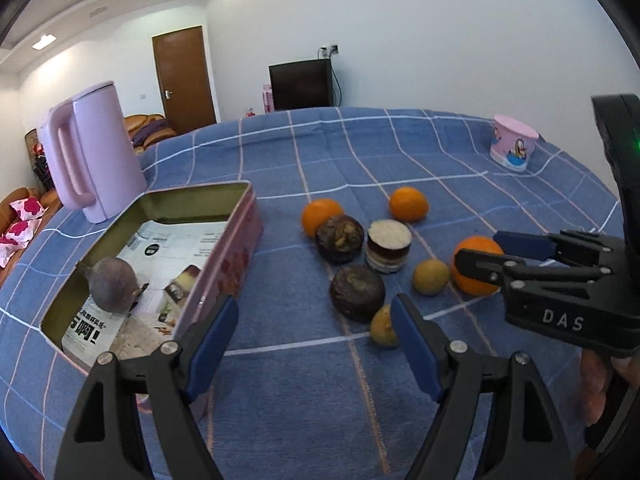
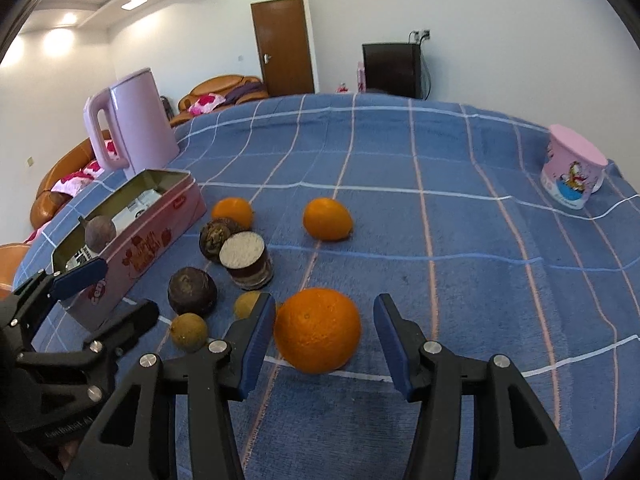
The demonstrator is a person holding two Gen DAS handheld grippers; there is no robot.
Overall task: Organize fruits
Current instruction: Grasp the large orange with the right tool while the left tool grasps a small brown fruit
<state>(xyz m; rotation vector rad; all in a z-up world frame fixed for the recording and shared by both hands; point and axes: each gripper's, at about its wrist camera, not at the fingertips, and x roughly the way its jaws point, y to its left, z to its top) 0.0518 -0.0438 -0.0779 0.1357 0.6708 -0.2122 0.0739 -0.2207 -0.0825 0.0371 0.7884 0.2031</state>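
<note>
While fruits lie loose on desk (image 2: 460, 240), my right fingers (image 2: 320, 342) straddle nearest orange (image 2: 318, 330), released, not yet pressing, lined up for pickup. My left fingers (image 1: 316, 344) released, empty, beside pink tin (image 1: 224, 256) already holding one dark fruit (image 1: 112, 284).

Glowing brightly overhead: recessed ceiling lights (image 2: 134, 3), blooming into white glare on the left wall (image 2: 60, 36) in the right wrist view. Lighting the room evenly, leaving only soft, short shadows under the nearest orange (image 2: 318, 330) on the blue checked tablecloth (image 2: 460, 240). Bending straight grid lines into curves toward the edges, with black vignette closing each corner. Staying fairly sharp at centre, softening slightly at the rim and on the far door (image 1: 184, 78).
</note>
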